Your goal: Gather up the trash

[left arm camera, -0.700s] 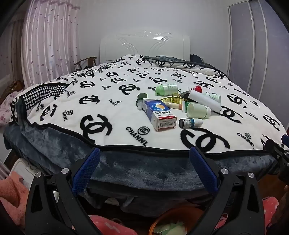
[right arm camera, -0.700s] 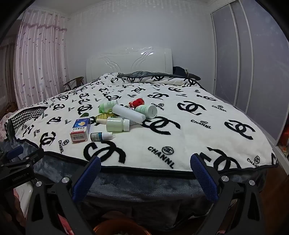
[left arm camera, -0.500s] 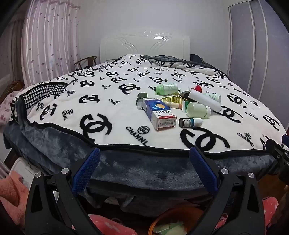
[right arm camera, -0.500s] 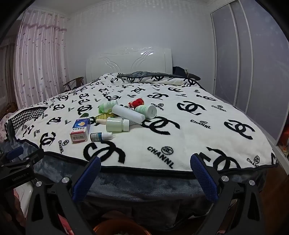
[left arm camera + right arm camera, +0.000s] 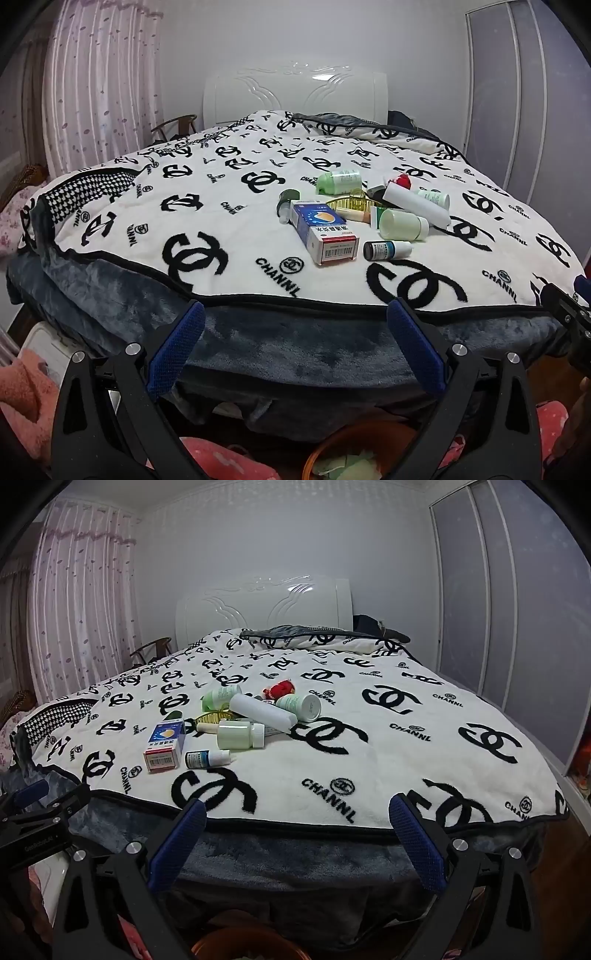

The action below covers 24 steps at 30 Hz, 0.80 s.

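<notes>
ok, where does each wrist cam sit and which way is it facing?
Left wrist: low at the foot of the bed, facing the headboard; shows open left gripper, right gripper's edge at right.
Right wrist: same height, further right, facing likewise; shows open right gripper, left gripper at left.
Shared: blue-and-white cardboard medicine box, small dark dropper bottle.

Dim cool light, headboard (image 5: 295, 92) glare, perhaps overhead, fisheye-warped edges

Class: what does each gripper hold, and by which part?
Nothing is held. Left gripper and right gripper are open, short of the bed.
</notes>
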Available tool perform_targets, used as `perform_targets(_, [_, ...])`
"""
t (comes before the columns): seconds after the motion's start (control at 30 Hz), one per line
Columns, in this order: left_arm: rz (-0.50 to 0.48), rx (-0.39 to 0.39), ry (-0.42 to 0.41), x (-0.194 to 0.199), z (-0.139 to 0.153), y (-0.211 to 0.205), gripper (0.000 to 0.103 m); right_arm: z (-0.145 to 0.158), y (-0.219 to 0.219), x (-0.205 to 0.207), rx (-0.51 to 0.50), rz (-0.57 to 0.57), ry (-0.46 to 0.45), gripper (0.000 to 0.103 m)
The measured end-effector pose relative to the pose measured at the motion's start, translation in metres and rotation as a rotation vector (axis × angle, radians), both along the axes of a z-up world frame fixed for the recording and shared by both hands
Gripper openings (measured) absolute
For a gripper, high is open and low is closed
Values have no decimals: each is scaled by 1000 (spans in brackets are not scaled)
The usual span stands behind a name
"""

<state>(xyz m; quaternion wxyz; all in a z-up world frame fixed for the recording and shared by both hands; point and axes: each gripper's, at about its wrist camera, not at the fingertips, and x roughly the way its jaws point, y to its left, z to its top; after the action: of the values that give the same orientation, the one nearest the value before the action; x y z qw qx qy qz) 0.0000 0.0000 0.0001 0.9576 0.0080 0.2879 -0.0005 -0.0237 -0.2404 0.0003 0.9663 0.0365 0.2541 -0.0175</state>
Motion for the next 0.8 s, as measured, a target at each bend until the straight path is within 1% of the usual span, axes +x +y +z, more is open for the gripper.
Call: perform_targets(0.8, [-2, -5, 2, 0, 0, 0, 96, 1, -1, 0, 4, 3, 3, 98])
